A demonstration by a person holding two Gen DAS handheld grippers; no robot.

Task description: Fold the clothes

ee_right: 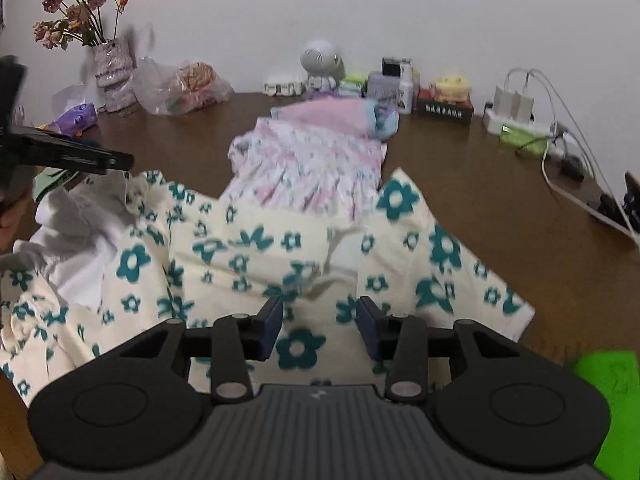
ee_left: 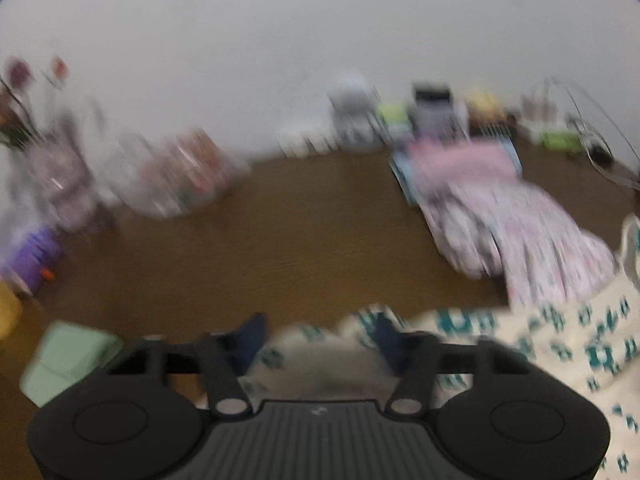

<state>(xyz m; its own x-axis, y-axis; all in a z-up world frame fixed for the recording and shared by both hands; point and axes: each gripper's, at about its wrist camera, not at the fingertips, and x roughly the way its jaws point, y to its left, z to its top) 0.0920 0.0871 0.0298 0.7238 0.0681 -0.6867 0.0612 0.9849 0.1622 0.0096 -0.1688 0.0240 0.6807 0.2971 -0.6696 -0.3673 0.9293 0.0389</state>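
A cream garment with teal flowers [ee_right: 240,248] lies crumpled over the brown table [ee_right: 480,184], partly covering a white cloth [ee_right: 76,248] at its left. My right gripper [ee_right: 319,328] hovers over its near part, open, with fabric showing below the gap and neither pad pressing. The left wrist view is blurred: my left gripper [ee_left: 320,338] stands open at the garment's [ee_left: 560,340] left edge. From the right wrist view the left gripper [ee_right: 120,162] shows side-on above the garment's raised far-left corner. Folded pink floral clothes [ee_right: 308,168] [ee_left: 540,248] sit stacked behind.
Along the wall stand a vase of dried flowers [ee_right: 112,64], a plastic bag [ee_right: 180,84], a small white robot toy [ee_right: 320,60], boxes, and chargers with cables [ee_right: 516,120]. A mint-green object [ee_left: 68,360] lies near left; something bright green [ee_right: 608,400] sits near right.
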